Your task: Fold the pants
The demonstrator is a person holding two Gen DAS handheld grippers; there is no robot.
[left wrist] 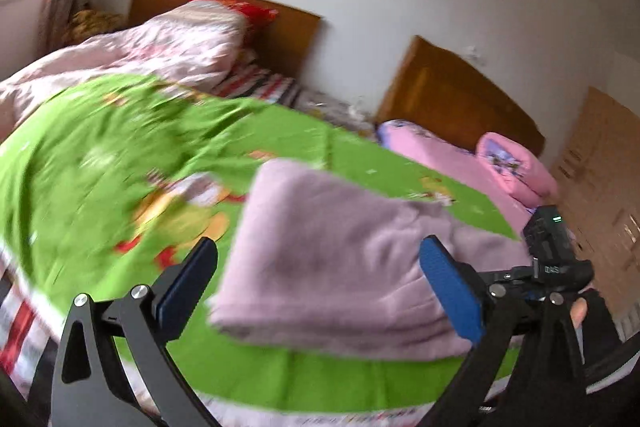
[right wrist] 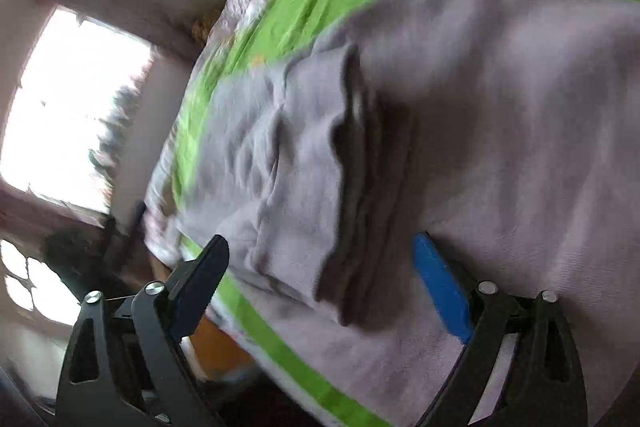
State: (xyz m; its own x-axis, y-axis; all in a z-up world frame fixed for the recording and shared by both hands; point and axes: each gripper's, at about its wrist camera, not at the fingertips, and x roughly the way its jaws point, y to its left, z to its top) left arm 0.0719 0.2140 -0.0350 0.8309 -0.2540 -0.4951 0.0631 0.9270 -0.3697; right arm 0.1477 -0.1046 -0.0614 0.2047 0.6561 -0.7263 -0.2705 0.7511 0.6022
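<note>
Pale lilac fleece pants (left wrist: 332, 259) lie folded in a thick stack on a green cartoon bedsheet (left wrist: 100, 155). My left gripper (left wrist: 320, 279) is open above the near part of the stack, its blue pads wide apart and holding nothing. In the right wrist view the pants (right wrist: 500, 131) fill most of the frame, with a folded edge of several layers (right wrist: 360, 187) running down the middle. My right gripper (right wrist: 320, 279) is open over that edge, tilted sideways, holding nothing. The right gripper's body also shows in the left wrist view (left wrist: 552, 247) at the stack's right.
A pink quilt (left wrist: 160, 47) and red pillow (left wrist: 236, 5) lie at the headboard (left wrist: 288, 39). A second bed with pink bedding (left wrist: 516, 167) stands to the right, beside a wooden cabinet (left wrist: 600, 163). A bright window (right wrist: 68, 99) is on the left. The bed edge (right wrist: 280, 343) is near.
</note>
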